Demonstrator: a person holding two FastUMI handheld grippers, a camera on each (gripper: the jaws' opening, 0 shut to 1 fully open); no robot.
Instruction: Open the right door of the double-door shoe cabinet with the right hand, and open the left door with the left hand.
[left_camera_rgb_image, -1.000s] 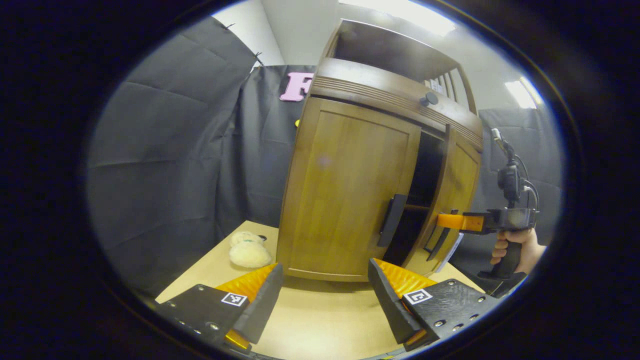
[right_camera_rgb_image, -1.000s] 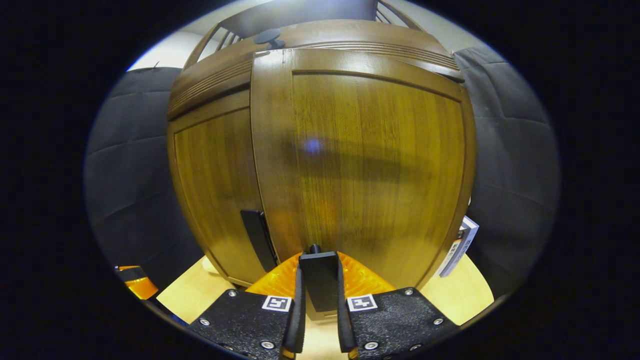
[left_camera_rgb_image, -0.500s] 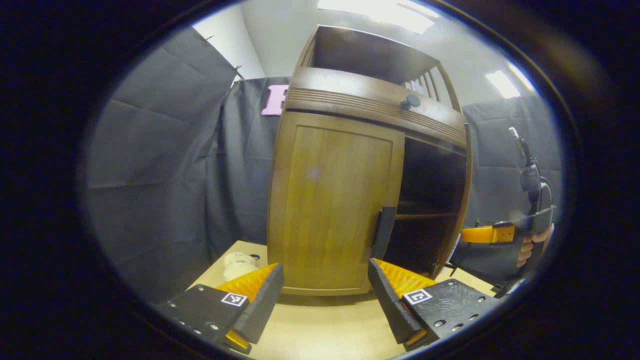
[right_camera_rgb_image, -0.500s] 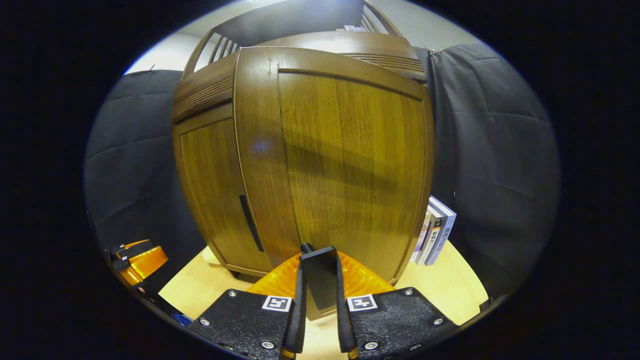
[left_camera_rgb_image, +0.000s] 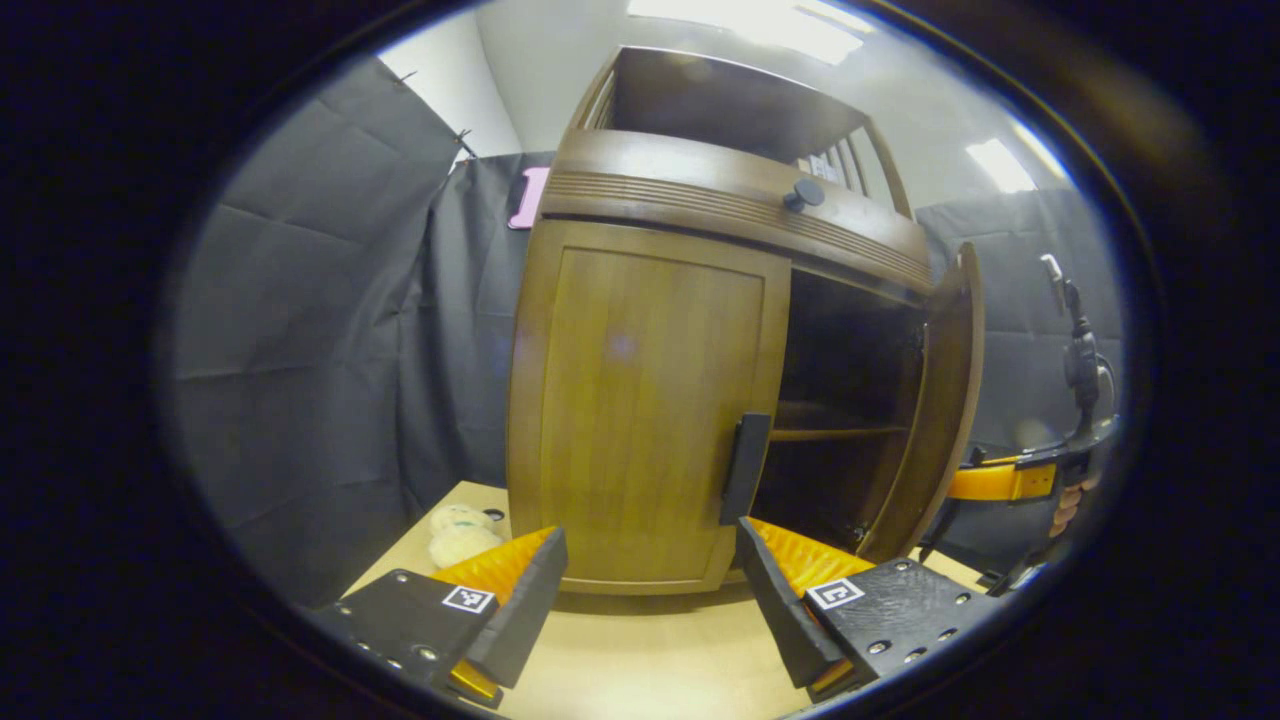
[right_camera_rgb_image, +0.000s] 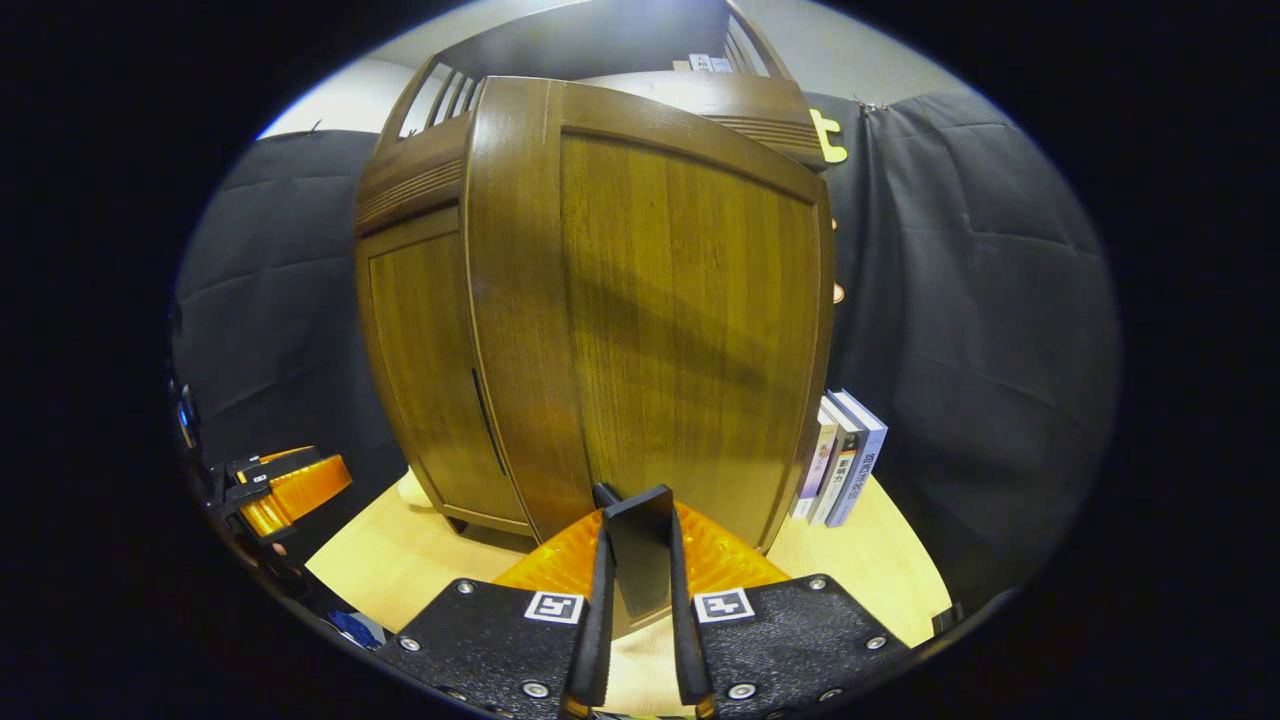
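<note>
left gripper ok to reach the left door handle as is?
Probably yes. The left gripper is open, and the left door's handle stands just ahead of its right finger with nothing between them.

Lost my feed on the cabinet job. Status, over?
Right tool shut on black handle of brown wooden right door, swung open. Left tool open, short of closed left door's black handle. Nothing between them.

Tabletop (left_camera_rgb_image: 640, 660) before left door handle (left_camera_rgb_image: 745, 468) lay bare; swung-out right door (left_camera_rgb_image: 935, 410) flanked it; books (right_camera_rgb_image: 840, 460) crowded cabinet's far side.
</note>
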